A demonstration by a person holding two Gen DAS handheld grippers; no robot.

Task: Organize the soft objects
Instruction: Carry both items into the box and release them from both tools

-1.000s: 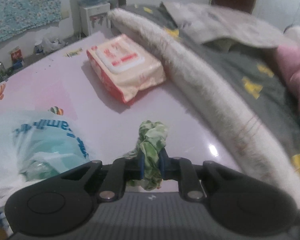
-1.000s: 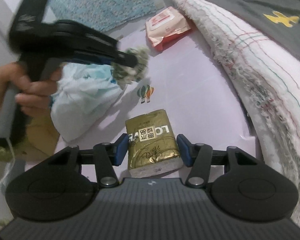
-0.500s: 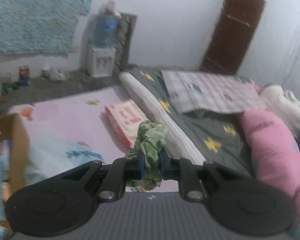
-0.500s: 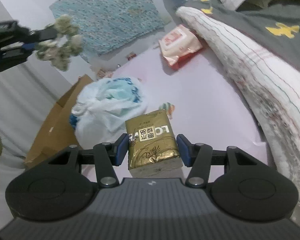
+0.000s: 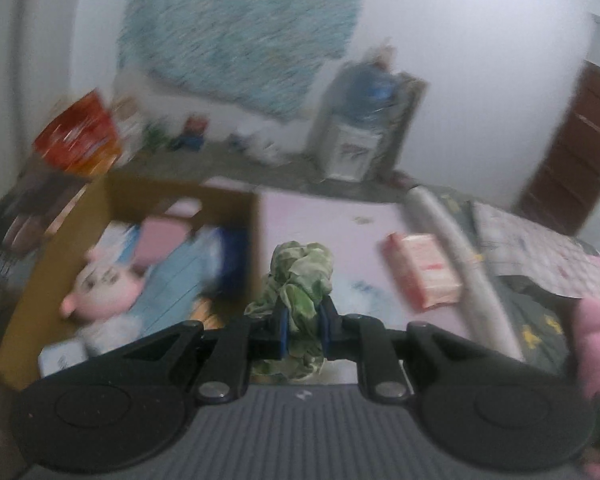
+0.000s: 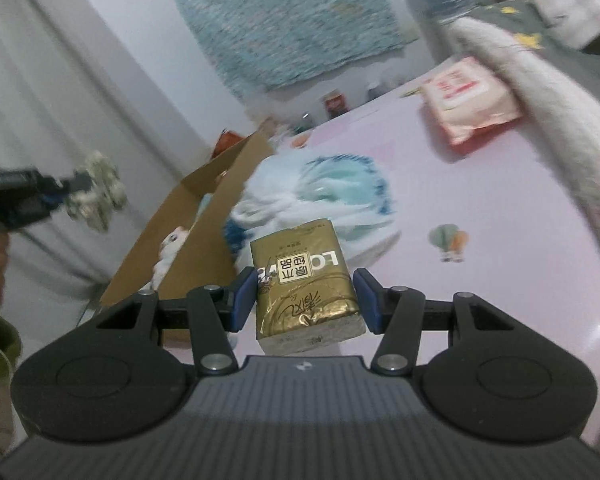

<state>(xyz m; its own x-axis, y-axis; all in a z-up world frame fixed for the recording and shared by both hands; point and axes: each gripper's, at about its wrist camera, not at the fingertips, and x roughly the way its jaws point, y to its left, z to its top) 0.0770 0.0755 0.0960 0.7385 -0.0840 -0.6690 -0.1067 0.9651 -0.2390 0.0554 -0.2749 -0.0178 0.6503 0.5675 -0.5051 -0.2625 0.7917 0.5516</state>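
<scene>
The green scrunchie was squeezed tight in the left gripper, up by the cardboard box. It should be over the box before letting go. The right gripper was clamped on a gold tissue pack reading "LO".

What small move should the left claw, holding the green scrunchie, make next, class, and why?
Probably carry the scrunchie a little further left until it hangs over the open cardboard box, then let go. The left claw is shut on it, and in its view the box, already holding a plush toy, lies just left of it.
</scene>
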